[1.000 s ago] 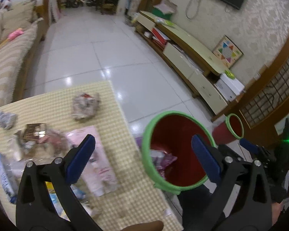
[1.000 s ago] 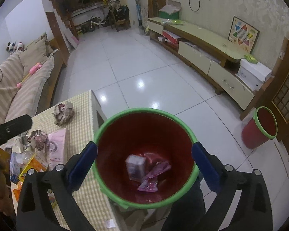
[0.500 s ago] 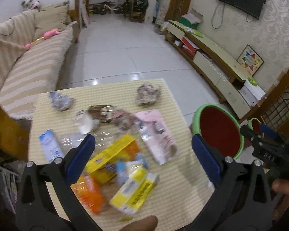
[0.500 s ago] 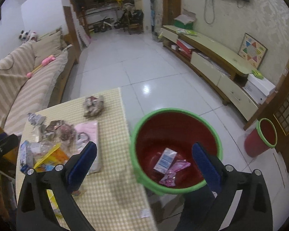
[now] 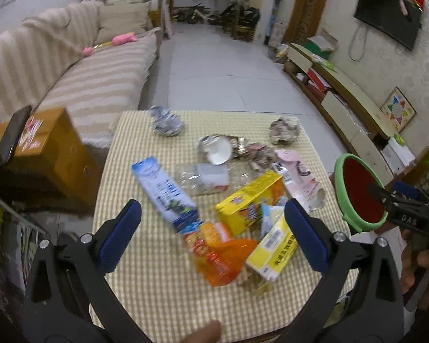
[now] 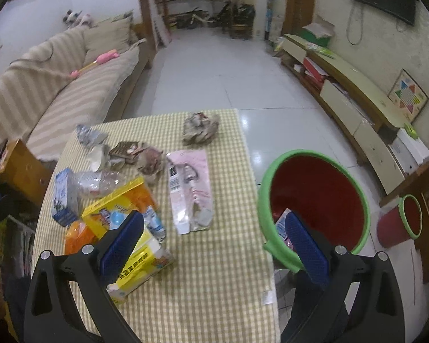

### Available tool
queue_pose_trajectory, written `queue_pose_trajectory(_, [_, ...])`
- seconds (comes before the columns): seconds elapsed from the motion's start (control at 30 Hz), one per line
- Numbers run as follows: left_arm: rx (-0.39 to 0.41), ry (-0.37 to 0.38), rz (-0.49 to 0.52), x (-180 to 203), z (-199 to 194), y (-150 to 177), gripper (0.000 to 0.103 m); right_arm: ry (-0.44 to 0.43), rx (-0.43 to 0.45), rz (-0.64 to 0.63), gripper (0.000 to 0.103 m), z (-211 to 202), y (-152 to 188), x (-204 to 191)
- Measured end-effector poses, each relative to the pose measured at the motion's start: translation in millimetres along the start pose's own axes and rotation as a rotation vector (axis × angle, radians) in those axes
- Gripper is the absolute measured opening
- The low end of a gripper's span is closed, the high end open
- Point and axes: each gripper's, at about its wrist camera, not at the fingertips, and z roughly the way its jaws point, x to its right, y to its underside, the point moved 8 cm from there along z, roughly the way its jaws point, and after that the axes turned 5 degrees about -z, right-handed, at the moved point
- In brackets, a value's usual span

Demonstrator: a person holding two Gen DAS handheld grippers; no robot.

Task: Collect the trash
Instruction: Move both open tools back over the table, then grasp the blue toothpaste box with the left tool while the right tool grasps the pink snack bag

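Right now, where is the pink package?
In the right wrist view, the pink package lies flat mid-table, between the yellow box and the red bin.

Trash scattered on the checked bench (image 6: 214, 285), bin beside it.
Yellow boxes (image 5: 250, 203), orange wrapper (image 5: 223, 254), blue carton (image 5: 164, 191), clear bottle (image 5: 208, 178), pink packet (image 6: 190, 188) and crumpled papers (image 6: 200, 128) lie loose; the green-rimmed red bin (image 6: 314, 205) holds some wrappers.

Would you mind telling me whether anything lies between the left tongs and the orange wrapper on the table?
Nothing visible does. The open left tongs hang just above the orange wrapper, with only air between; a yellow box lies right beside it.
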Motion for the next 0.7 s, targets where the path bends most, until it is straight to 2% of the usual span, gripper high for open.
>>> queue_pose_trajectory(0.2, [-0.019, -0.019, -0.078, -34.2, 1.4, 9.5, 0.098, -0.028, -0.014, -0.016, 0.095, 10.1, 2.5, -16.0])
queue_pose_trajectory(0.33, [-0.055, -0.006, -0.155, -50.2, 10.7, 13.3, 0.098, -0.033, -0.020, -0.037, 0.095, 17.2, 3.0, -23.1])
queue_pose_trajectory(0.47, [-0.083, -0.009, -0.211, -59.3, 24.1, 13.1, 0.098, -0.053, -0.027, -0.047, 0.095, 27.2, 0.3, -24.5])
queue_pose_trajectory(0.7, [-0.153, -0.042, -0.240, -60.0, 64.6, 13.3, 0.098, -0.054, -0.070, -0.063, 0.094, 58.3, -8.2, -18.6])
